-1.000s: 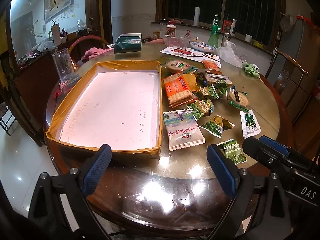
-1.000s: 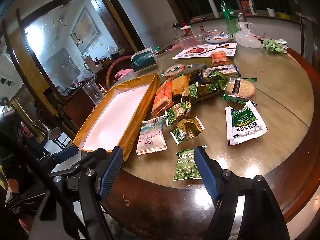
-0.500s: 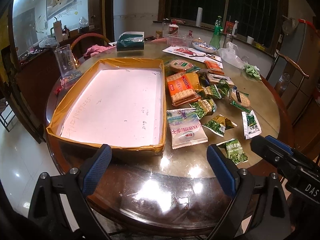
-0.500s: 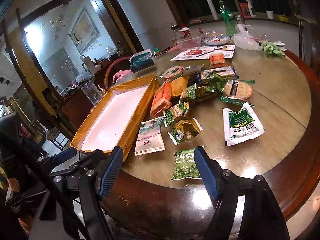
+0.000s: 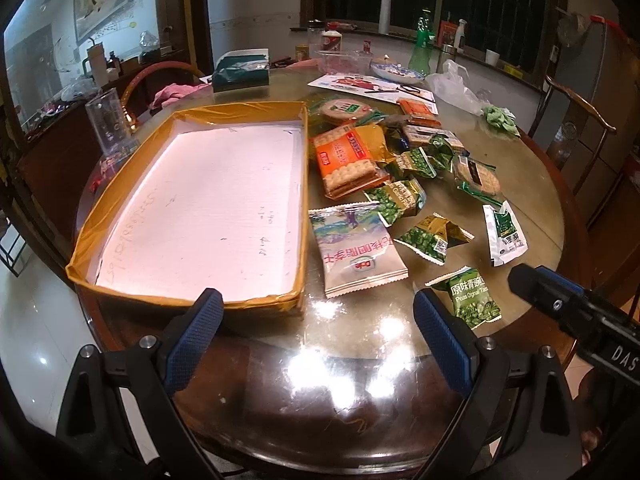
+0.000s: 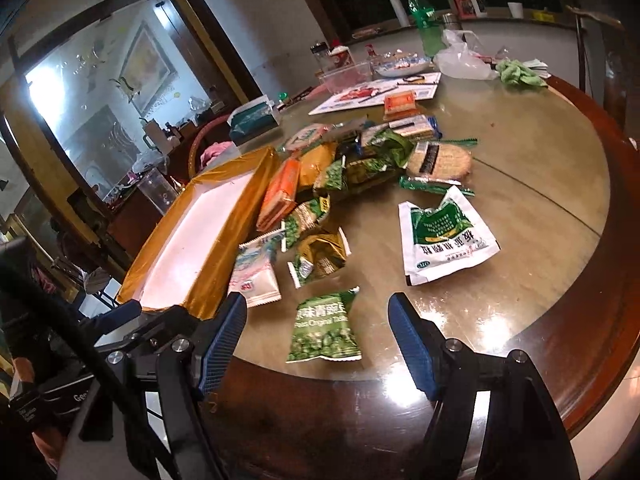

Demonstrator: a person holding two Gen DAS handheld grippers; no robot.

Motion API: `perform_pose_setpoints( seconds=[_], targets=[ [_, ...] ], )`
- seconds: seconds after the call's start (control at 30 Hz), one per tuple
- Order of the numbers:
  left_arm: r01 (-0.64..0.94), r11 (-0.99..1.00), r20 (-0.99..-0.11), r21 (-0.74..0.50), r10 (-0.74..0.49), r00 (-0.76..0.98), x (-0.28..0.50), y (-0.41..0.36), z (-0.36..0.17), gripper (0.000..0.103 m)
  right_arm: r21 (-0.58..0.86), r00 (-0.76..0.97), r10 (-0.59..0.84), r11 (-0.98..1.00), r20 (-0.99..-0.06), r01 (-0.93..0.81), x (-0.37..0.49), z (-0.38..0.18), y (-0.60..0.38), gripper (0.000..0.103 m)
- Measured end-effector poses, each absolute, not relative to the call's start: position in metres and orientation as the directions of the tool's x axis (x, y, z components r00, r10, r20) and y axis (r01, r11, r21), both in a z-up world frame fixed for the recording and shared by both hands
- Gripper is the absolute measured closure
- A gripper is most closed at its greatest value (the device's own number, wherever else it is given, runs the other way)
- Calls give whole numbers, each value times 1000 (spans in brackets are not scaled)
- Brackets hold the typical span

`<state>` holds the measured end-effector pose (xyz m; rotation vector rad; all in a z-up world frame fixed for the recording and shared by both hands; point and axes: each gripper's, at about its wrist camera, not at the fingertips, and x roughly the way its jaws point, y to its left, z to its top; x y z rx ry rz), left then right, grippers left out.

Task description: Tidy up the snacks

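Since the earlier frame the right gripper (image 6: 316,338) has eased closer over the near edge of the table (image 6: 540,184), so the green pea packet (image 6: 324,330) now sits larger in its view, lying flat between the spread jaws without touching either pad. Nothing is pinched. The left gripper (image 5: 316,340) has hardly shifted; its jaws also stand wide apart and empty above the table's near rim, in front of the tray's near right corner.

That yellow-walled tray (image 5: 298,208) with its white floor lies on the left half of the table and holds no snacks. Just beside its right wall lies a white packet with a palm-tree picture (image 5: 356,252), and beyond that an orange cracker pack (image 5: 346,160). Further right, loose green and gold snack bags (image 5: 430,236) lie scattered, with a round rice cracker in clear wrap (image 5: 478,174) and a white and green sachet (image 5: 504,234) near the table's right side. From the left wrist view the right gripper's dark body enters at the lower right, close to the pea packet (image 5: 474,296).
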<state>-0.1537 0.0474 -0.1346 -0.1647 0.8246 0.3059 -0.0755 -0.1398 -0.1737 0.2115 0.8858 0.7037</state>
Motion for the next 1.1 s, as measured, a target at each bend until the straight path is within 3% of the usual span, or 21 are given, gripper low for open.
perform_pose_setpoints(
  seconds=[0.5,0.63,0.87,0.9,1.0,1.1],
  targets=[
    [-289,957,-754,-21,174,633,-141,44,-130,7,444,397,656,740,-642,-505,-70,-190,-142,31],
    [-288,952,-740,-104,119,661,-136,56,-119,7,442,382,665,728,-642,-524,-72,-193,-138,39],
    [-117,984,-744,-131,-19,668,-100,32,-113,7,396,379,648,730,-660,-557,-79,-202,-123,55],
    [-101,988,-749,-113,-17,663,-93,28,-117,9,389,381,643,732,-664,-559,-79,-203,-122,58],
    [-88,990,-778,-114,-34,627,-79,28,-131,28,368,387,631,738,-673,-565,-79,-205,-121,63],
    [-79,988,-798,-134,-60,599,-75,31,-142,29,371,387,632,738,-671,-564,-79,-208,-123,63]
  ],
)
